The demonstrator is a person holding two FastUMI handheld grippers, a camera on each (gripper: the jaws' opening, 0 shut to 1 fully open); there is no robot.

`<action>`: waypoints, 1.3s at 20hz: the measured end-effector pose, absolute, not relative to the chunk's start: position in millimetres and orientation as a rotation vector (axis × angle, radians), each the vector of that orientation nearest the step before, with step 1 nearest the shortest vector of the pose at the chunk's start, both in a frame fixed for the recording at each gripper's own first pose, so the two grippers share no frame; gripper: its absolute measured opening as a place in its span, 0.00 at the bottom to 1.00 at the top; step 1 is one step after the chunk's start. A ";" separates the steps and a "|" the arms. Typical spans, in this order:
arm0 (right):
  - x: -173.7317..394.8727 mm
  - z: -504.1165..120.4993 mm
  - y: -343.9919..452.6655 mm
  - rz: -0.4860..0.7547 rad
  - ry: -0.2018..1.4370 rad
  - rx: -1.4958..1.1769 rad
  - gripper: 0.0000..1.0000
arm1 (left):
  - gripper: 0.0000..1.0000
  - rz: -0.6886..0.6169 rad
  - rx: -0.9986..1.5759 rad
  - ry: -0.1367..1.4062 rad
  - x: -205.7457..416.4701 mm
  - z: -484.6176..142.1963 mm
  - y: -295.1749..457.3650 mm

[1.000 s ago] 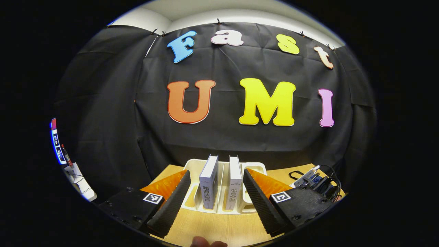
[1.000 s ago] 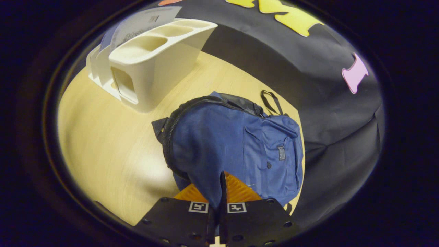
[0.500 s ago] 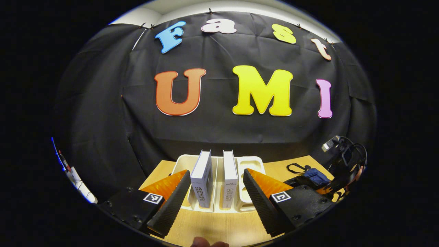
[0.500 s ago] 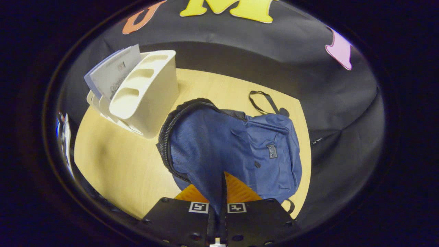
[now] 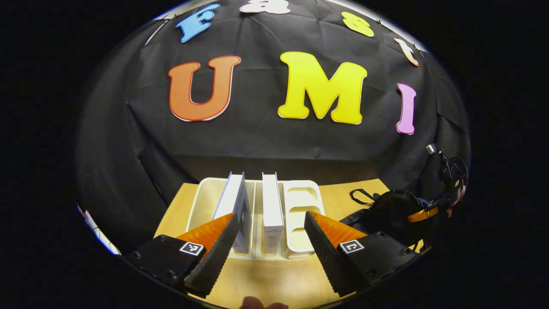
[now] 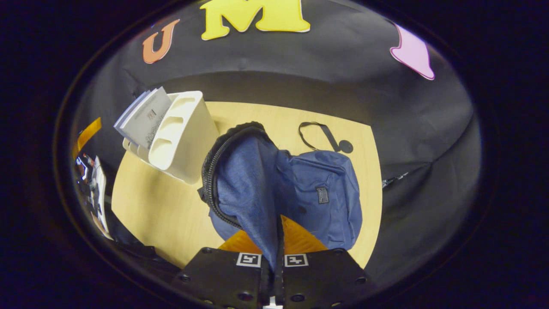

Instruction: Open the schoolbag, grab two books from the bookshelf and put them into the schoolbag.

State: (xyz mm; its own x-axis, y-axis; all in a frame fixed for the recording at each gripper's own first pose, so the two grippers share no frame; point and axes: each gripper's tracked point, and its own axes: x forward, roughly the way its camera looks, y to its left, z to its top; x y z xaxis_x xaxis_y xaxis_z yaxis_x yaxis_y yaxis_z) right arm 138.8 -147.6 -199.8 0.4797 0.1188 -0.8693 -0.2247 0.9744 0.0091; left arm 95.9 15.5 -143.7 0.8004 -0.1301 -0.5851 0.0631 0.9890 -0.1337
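Little can be read. Low in the centre of the left gripper view, the white upright book (image 5: 272, 213) carries dark printed characters near the foot of its spine, too small to make out. Right of centre in the right gripper view, the blue fabric schoolbag (image 6: 300, 189) bears a small dark sewn label (image 6: 322, 195), perhaps a brand tag, illegible.

wooden table (image 6: 171, 210), white bookshelf (image 6: 182, 137), blue schoolbag (image 6: 317, 197)
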 end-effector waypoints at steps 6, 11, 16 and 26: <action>146.0 -183.2 -184.3 0.240 1.068 -0.031 0.05 | 0.99 -0.136 -0.068 0.776 144.3 -164.9 8.2; 143.1 -187.5 -195.7 0.262 1.088 0.021 0.09 | 0.99 -0.125 -0.069 0.950 170.1 -202.4 7.9; 144.4 -185.8 -201.9 0.275 1.086 0.023 0.05 | 0.99 -0.118 -0.044 1.063 180.6 -232.6 5.7; 143.0 -190.5 -197.1 0.296 1.103 0.018 0.05 | 0.72 -0.078 -0.041 1.200 180.9 -267.1 6.8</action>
